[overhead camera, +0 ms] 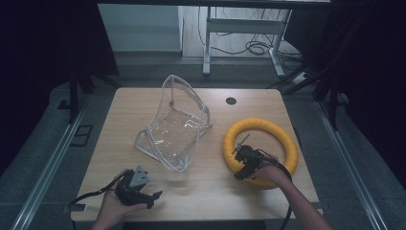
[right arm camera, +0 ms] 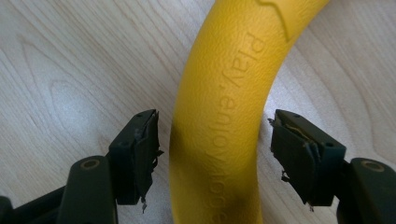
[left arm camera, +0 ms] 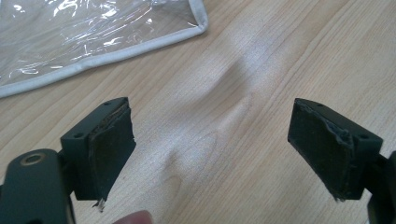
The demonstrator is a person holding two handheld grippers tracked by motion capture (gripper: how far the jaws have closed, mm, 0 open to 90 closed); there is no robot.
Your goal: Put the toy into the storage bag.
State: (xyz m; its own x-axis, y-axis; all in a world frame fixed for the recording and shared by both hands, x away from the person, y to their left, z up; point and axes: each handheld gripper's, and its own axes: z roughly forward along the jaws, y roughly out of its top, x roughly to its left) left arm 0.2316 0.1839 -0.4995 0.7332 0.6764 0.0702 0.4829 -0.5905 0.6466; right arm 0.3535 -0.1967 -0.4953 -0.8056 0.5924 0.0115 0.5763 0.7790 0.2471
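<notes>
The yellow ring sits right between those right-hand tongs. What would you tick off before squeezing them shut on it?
1. Right tongs open wide enough: ok, a gap shows on each side of the yellow ring.
2. Ring between the pads: ok, its tube runs up the middle of the right gripper view.
3. Pads touching the ring: not yet, both stand apart from it.
4. Ring lying flat on the table: ok in the high view.
5. Clear plastic bag out of the way: ok, it lies apart, left of the ring.
6. Left tongs free: ok, open over bare wood, holding nothing.
</notes>
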